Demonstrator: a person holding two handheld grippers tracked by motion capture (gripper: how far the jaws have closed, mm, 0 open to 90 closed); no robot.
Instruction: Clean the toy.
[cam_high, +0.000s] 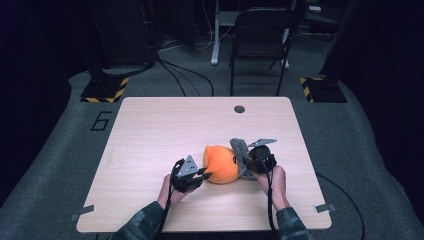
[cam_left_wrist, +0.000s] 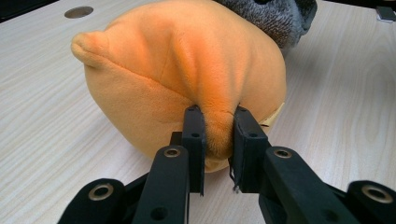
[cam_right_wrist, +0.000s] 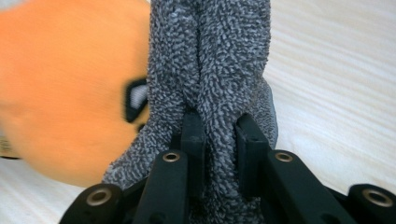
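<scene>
Black jaws fill the foreground on both sides, and both are biting down on something soft: the left gripper (cam_left_wrist: 219, 140) has a fold of the orange plush toy (cam_left_wrist: 187, 74) pinched tight between its jaws, while the right gripper (cam_right_wrist: 219, 140) is clamped on a ridge of the grey fuzzy cloth (cam_right_wrist: 210, 60). From above, the orange plush toy (cam_high: 220, 163) sits on the near half of the desk (cam_high: 150, 130), towards the person's edge, with the left gripper (cam_high: 200, 173) on its left flank and the grey fuzzy cloth (cam_high: 240, 155) pressed against its right flank under the right gripper (cam_high: 252, 162). Looks to me like the grey piece is being worked off, or onto, the toy. To do that cleanly, I'd say the left hand should hold the toy steady as an anchor, and the right should draw the cloth straight away from the toy, low and smooth. Both pinches are shallow folds of fabric, so a sharp tug could slip either one free. A dark round hole (cam_high: 239, 109) lies well beyond the toy, near the far edge.
</scene>
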